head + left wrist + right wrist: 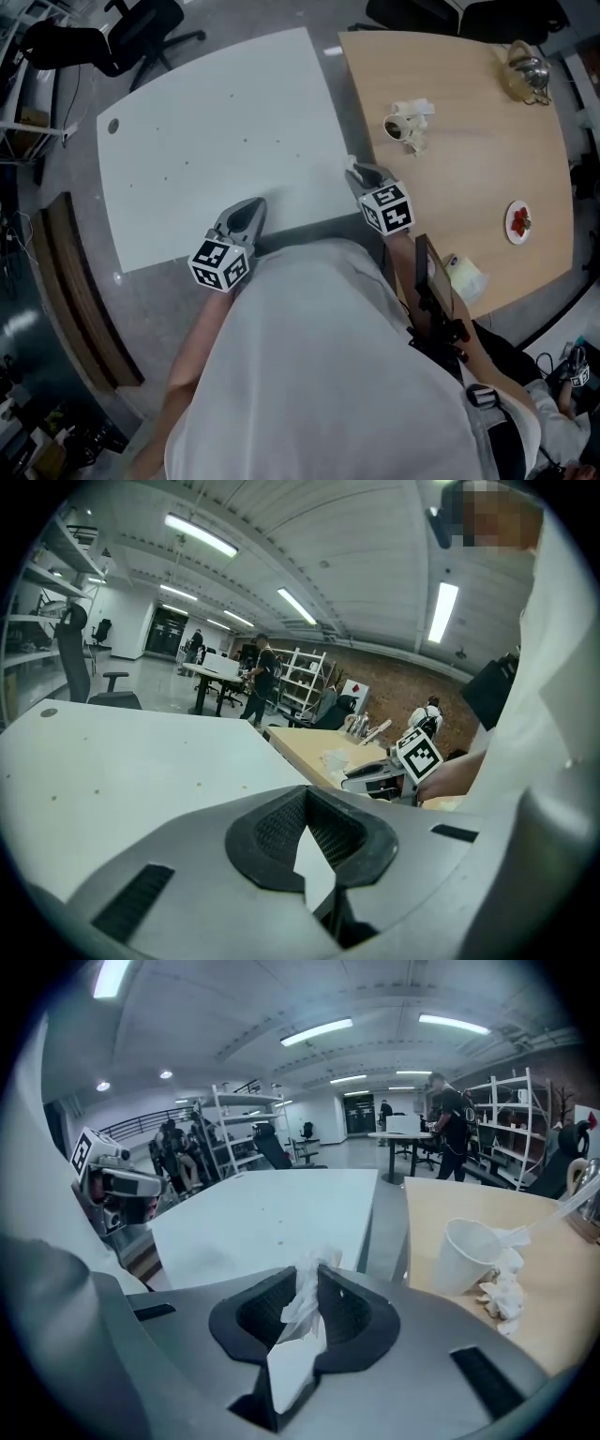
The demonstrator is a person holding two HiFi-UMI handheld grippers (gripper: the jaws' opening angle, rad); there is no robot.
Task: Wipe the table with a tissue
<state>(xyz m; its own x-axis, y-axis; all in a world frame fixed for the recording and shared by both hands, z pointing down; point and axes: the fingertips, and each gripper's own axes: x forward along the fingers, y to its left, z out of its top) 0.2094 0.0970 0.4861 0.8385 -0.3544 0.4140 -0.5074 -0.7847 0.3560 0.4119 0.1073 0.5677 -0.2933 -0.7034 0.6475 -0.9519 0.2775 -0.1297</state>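
Pinching a thin tissue (302,1321), right claw (310,1274) hangs at the near corner of the white table (206,131); left claw (305,797) pressed together, empty. Risk: little tissue pokes out, so bare tips may scrape, or it tears loose.

Place: open office-lab | white table (216,141), wooden table (469,141), swivel chair (141,33), metal shelving (305,672), strip lights (199,534)

The left tool (249,210), aimed toward 1 o'clock, has its jaws closed on nothing. At its 3 o'clock the right tool (356,172), aimed toward 11 o'clock, pinches a tissue (302,1309).
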